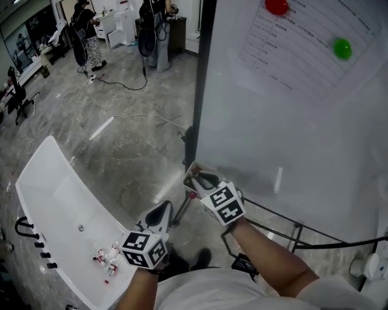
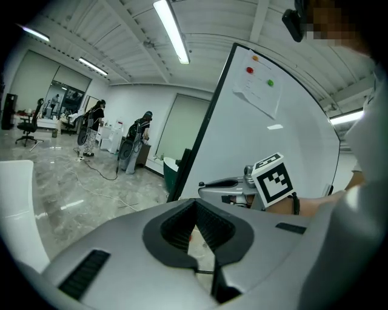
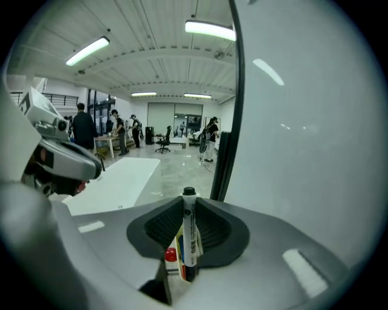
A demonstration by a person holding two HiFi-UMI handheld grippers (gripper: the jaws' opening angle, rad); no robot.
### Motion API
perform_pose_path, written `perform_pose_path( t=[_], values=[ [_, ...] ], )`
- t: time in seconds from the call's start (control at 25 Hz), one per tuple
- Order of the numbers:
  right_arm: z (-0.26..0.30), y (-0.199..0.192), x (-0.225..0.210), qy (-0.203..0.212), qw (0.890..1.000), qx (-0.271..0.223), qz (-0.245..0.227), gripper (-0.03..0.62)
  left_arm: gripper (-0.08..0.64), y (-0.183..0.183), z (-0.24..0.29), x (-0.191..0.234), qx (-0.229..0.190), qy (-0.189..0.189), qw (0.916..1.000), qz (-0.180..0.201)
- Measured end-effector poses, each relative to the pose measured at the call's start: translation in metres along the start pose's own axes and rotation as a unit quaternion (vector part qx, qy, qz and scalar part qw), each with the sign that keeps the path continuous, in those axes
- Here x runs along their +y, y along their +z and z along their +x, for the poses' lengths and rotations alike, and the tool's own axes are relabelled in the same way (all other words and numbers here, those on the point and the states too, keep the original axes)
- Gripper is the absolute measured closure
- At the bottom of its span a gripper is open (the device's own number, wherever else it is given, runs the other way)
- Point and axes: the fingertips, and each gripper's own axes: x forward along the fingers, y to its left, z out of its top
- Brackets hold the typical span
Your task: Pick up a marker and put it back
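- Grey marble floor (image 1: 121, 139) fills the head view, with a white worktop (image 1: 54, 194) at left and a whiteboard (image 1: 291, 133) at right. A printed sheet (image 1: 291, 54) hangs on the board under a red magnet (image 1: 277, 6) and a green magnet (image 1: 342, 48); we cannot read its writing.
- We hold the left gripper (image 1: 163, 207) over the floor, beside the worktop, and the right gripper (image 1: 195, 175) at the whiteboard's lower corner.
- Left gripper view: its fingers (image 2: 176, 227) meet at the tips, with nothing between them.
- Right gripper view: the fingers (image 3: 212, 227) clamp a black marker (image 3: 189, 236). Its long axis runs along them, black end pointing away from us past the tips. Its label's print is too small to read.
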Motion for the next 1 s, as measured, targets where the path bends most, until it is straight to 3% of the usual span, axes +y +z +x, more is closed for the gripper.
perform_pose_path(
  t=[0.32, 0.52, 1.0],
  values=[
    [-0.109, 0.046, -0.013, 0.018, 0.988, -0.129, 0.081, 0.526, 0.558, 0.049, -0.004, -0.057, -0.045, -0.030, 0.9976, 0.042],
    [-0.167, 0.079, -0.015, 0.012, 0.977, -0.189, 0.101, 0.526, 0.558, 0.088, -0.007, -0.091, -0.076, -0.050, 0.9936, 0.068],
    [-0.215, 0.115, -0.013, 0.019, 0.967, -0.238, 0.091, 0.525, 0.558, 0.126, -0.011, -0.125, -0.121, -0.061, 0.9869, 0.087]
  ],
)
